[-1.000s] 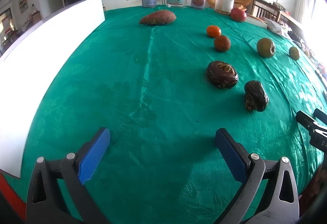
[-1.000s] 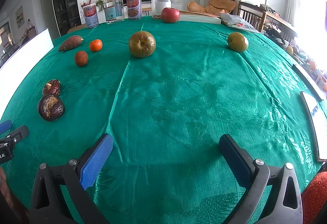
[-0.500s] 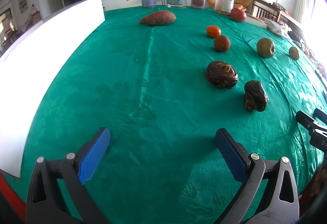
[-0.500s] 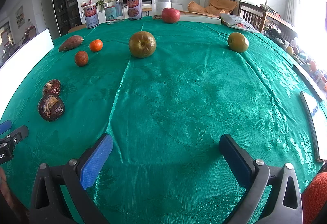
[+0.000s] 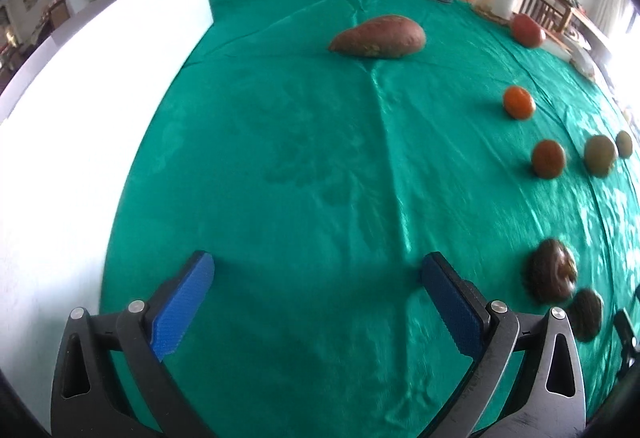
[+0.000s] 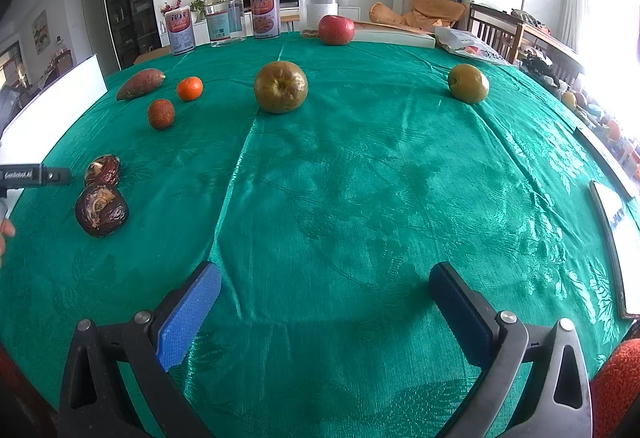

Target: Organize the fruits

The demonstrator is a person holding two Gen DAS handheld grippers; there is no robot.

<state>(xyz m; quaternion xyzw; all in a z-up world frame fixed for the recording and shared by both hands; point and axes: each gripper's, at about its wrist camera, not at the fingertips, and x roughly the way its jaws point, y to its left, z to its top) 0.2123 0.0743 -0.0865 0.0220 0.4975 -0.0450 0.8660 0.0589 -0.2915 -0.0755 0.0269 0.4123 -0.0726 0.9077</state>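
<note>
Both spread wide, nothing held: left hand-held gripper (image 5: pixel 316 280), right hand-held gripper (image 6: pixel 325 288), ribbed blue pads over glossy green cloth; wrinkled dark fruit (image 6: pixel 101 210), smooth round apple (image 6: pixel 336 29).

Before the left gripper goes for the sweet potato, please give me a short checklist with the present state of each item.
1. Left gripper open and holding nothing: ok.
2. Right gripper open and holding nothing: ok.
3. Sweet potato lying apart from other items: ok.
4. Green cloth between the left gripper and sweet potato free of obstacles: ok.
5. Sweet potato centred between the fingers: not ok, it lies slightly to the right.
6. Where the sorted fruits should go: cannot tell.
</note>
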